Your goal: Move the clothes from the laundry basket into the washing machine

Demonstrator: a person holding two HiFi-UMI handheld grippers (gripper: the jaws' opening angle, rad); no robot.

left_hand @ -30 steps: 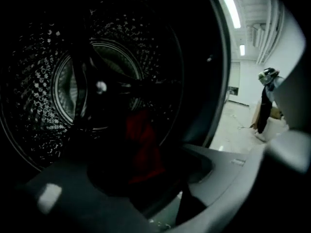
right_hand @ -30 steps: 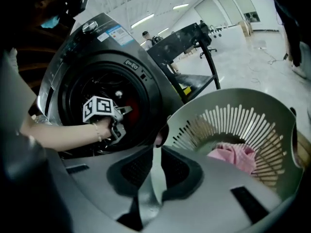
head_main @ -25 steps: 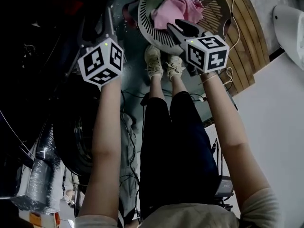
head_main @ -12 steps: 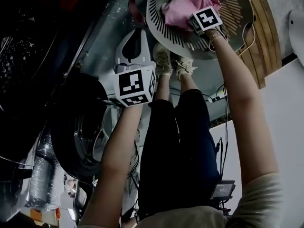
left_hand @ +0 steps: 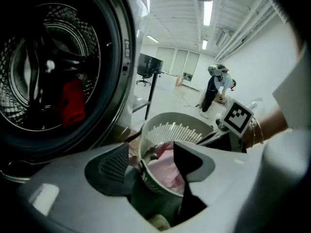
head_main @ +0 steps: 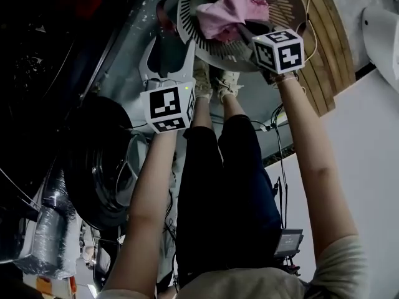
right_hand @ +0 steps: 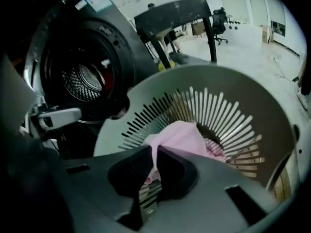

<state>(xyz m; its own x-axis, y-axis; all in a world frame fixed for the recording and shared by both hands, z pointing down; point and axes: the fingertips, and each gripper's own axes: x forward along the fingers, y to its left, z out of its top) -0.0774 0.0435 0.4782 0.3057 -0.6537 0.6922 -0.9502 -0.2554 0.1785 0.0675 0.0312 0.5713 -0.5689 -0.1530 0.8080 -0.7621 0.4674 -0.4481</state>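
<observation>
The round slatted laundry basket [head_main: 187, 27] [right_hand: 272, 106] stands on the floor beyond the person's shoes. A pink cloth [head_main: 227, 11] [right_hand: 182, 137] [left_hand: 167, 166] lies in it. My right gripper [head_main: 246, 33] [right_hand: 154, 169] reaches into the basket, and its jaws are closing with a fold of the pink cloth pinched between the pads. My left gripper [head_main: 168, 55] [left_hand: 153, 161] hovers at the basket's near rim; its jaws are opening and nothing is between them. To the left the washing machine drum [left_hand: 48, 76] [right_hand: 85, 81] stands open with a red garment [left_hand: 73, 101] inside.
The machine's round door [head_main: 106, 167] hangs open at the lower left. The person's legs and shoes [head_main: 212, 83] stand between basket and door. Cables [head_main: 277, 120] trail on the floor. A black table [right_hand: 175, 8] stands behind the basket, and another person [left_hand: 216, 84] is far off.
My left gripper has swung away from the machine's dark opening toward the basket. My right gripper dipped into the basket, shut on the pink cloth and drew back a little.
</observation>
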